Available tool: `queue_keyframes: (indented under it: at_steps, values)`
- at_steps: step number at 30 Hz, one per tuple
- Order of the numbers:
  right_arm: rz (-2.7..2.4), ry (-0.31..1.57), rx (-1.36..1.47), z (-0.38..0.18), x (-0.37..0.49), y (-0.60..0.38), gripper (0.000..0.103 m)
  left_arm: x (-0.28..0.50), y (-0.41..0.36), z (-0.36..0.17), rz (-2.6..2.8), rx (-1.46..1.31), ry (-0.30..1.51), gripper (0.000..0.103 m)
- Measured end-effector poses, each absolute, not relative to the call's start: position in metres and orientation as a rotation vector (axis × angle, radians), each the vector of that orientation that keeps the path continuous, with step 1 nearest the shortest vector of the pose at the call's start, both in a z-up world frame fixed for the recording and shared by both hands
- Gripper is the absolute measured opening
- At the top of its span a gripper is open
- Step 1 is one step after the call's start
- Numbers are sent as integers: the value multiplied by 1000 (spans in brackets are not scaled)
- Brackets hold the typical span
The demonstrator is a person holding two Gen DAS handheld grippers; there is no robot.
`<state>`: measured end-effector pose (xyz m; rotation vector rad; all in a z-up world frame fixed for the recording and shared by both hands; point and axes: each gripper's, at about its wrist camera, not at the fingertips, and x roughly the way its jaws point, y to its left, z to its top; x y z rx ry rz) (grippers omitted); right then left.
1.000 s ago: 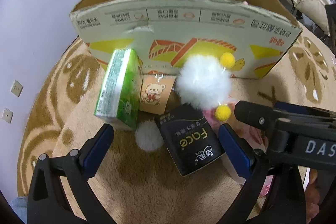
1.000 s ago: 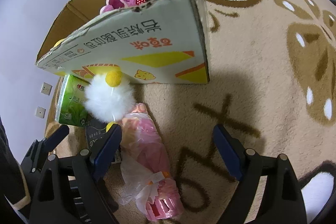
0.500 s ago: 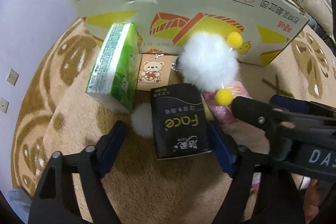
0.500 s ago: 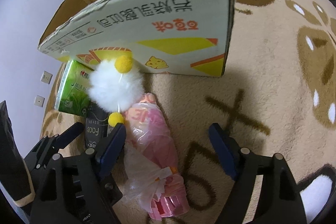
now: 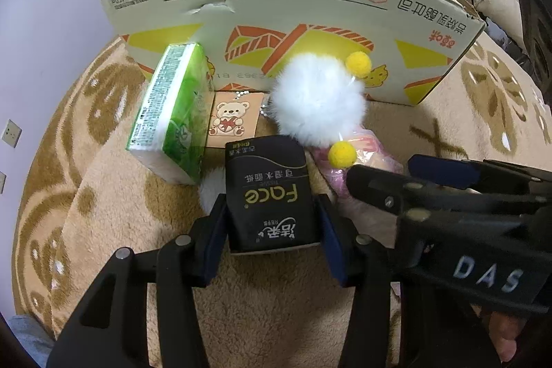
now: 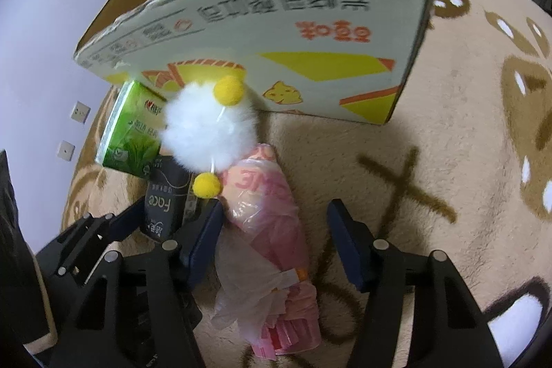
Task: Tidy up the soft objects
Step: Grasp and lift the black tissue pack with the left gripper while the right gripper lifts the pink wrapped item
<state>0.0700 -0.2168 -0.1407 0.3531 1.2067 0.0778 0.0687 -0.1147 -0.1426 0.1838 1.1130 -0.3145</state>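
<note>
My left gripper (image 5: 272, 238) fingers clamp the black tissue pack (image 5: 270, 192) on both sides; right gripper (image 6: 276, 238) spread wide w/ pink wrapped bundle (image 6: 272, 230) btwn fingers, untouched on right

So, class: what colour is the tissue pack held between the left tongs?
Black, with gold "Face" lettering; clearest in the left wrist view.

Fluffy pompom (image 5: 319, 99), glossy tissue pack (image 5: 270, 192) (plastic), plush carpet (image 5: 114, 195).

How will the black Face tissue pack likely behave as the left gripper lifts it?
The black tissue pack sits between the left gripper fingers; being a soft wrapped pack, it probably dents slightly. It likely feels light. Its glossy film may slip a little.
</note>
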Motion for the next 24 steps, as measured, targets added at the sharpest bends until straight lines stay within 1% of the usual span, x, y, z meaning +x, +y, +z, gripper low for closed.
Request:
queue_keyframes:
  at_steps: [9,11,12,13,17,19,21,24]
  values:
    - [83,1217,312,-146,75,-202,67,58,-107,-127,-273,220,1099,48]
    - [83,1214,308,-146,76,-201,61,57,-103,-125,-269,205,1106,48]
    - [88,1206,309,-145,76,-197,48,57,-101,-123,-266,197,1107,48]
    - [92,1198,306,-143,75,-197,46,58,-100,-123,-264,194,1107,48]
    - [93,1190,262,-141,77,-187,43,59,-97,-122,-255,196,1098,48]
    - [94,1162,268,-136,76,-186,28,55,-96,-119,-251,200,1093,48]
    - [93,1139,277,-130,75,-184,23,50,-96,-113,-251,198,1088,48]
    - [95,1130,274,-126,75,-183,21,44,-96,-108,-250,195,1073,48]
